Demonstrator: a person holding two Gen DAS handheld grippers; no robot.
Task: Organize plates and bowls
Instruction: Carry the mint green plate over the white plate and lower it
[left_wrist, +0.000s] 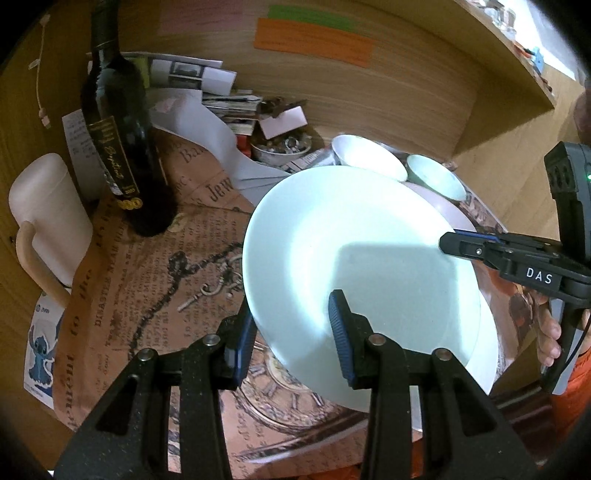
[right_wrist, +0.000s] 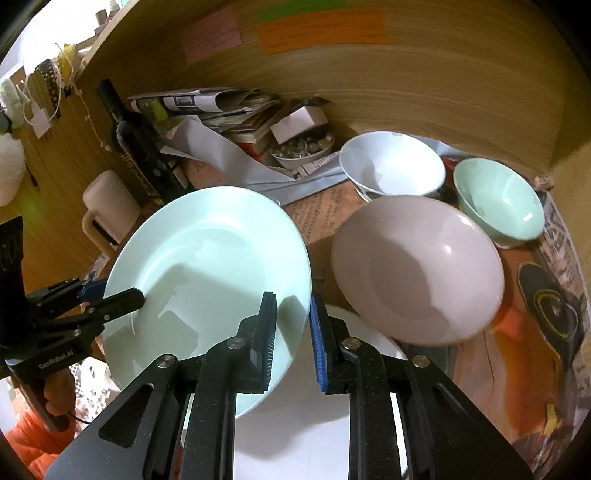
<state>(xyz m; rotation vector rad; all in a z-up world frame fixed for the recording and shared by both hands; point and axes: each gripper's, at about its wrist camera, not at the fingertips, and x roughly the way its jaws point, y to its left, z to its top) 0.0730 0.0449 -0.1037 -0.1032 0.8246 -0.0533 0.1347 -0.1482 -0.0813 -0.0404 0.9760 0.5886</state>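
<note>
Both grippers clamp the pale green round ceramic plate (right_wrist: 207, 266) at frame centre.
Left gripper (left_wrist: 291, 332) and right gripper (right_wrist: 293, 332) grip opposite rims; keep it level over the white plate (right_wrist: 295, 424) below.

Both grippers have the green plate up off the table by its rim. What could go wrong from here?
The green plate is tilted and held only at its rim by the left hand-held gripper and right hand-held gripper; uneven motion could slip it. It hangs above a white plate and close to the pink bowl, so dropping or swinging risks chipping.
</note>
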